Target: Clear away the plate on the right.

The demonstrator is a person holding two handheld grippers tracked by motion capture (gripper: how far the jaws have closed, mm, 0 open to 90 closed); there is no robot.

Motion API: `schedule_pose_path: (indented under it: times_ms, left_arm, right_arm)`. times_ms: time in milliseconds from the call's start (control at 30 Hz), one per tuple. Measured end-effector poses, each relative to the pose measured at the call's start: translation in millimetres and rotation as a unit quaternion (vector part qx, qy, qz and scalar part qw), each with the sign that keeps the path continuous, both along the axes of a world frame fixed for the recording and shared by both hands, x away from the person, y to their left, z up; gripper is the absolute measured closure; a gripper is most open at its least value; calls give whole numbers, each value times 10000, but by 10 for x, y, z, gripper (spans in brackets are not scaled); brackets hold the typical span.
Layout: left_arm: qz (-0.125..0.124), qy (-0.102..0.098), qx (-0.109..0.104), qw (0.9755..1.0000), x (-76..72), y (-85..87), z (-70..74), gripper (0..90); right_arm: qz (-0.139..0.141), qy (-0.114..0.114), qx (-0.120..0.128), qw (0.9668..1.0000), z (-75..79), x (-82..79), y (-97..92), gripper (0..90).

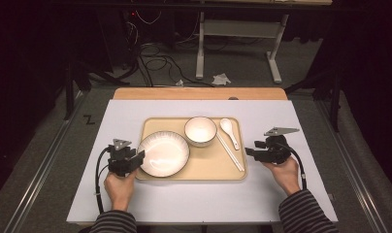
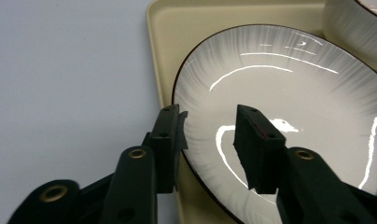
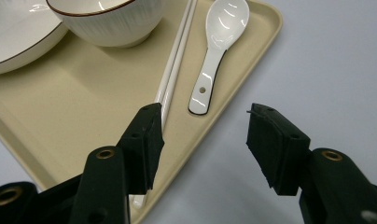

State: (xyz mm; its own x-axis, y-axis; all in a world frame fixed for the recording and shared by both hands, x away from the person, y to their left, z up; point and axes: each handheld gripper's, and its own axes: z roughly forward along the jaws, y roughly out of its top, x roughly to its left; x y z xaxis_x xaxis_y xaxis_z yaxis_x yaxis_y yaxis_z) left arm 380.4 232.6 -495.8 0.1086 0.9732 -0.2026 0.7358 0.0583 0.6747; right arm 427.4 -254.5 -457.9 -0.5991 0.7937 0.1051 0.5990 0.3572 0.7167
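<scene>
The tray (image 1: 194, 170) sat in the middle of the worktop (image 1: 136, 204). On the tray's left part lay the plate (image 1: 163, 153), with the bowl (image 1: 200, 131) just beside it. The chopsticks (image 1: 230, 151) and the spoon (image 1: 229, 131) lay on the tray's right part. The left tool (image 2: 210, 135) was at the tray's left edge. Its jaws stood apart on both sides of the plate's rim and did not squeeze it. The right tool (image 3: 203, 140) was at the tray's right edge, released, with nothing in it.
</scene>
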Motion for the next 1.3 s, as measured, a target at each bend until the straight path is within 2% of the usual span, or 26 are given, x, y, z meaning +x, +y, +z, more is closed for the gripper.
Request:
schedule_pose_path:
  times_ms: [67, 100, 200, 400, 533, 733, 900, 1000, 1100, 1300]
  left_arm:
    - [-6, -109, 88, 9999, -23, 3, 16, 562]
    - [-21, -168, 11, 9999, -38, 13, 33, 550]
    - [-87, -285, -1, 9996, -77, 12, 59, 522]
    - [-202, -450, 192, 9986, -133, -73, 98, 467]
    - [-293, -627, 339, 9970, -180, -140, 153, 428]
    - [-529, -756, 441, 9948, -222, -245, 216, 395]
    - [-782, -940, 415, 9916, -260, -360, 273, 372]
    - [-965, -964, 381, 9899, -284, -446, 302, 362]
    - [-1095, -1088, 397, 9872, -300, -521, 320, 350]
    - [-1343, -1196, 410, 9828, -343, -625, 355, 331]
  right_arm:
    - [18, 30, 7, 10000, 0, 7, 11, 465]
    - [22, 35, 12, 10000, 1, 12, 17, 466]
    - [71, 0, 10, 10000, -11, 32, 37, 466]
    - [128, 37, -16, 9999, -21, 53, 92, 465]
    - [152, 27, -40, 9999, -32, 65, 106, 464]
    - [192, 2, -47, 9998, -23, 57, 102, 455]
    - [183, 26, -1, 9998, -20, 50, 106, 448]
    - [206, 19, -13, 9998, -19, 45, 109, 444]
    - [172, 44, 22, 9998, -15, 34, 108, 441]
    - [183, 68, 53, 9998, 3, 10, 98, 439]
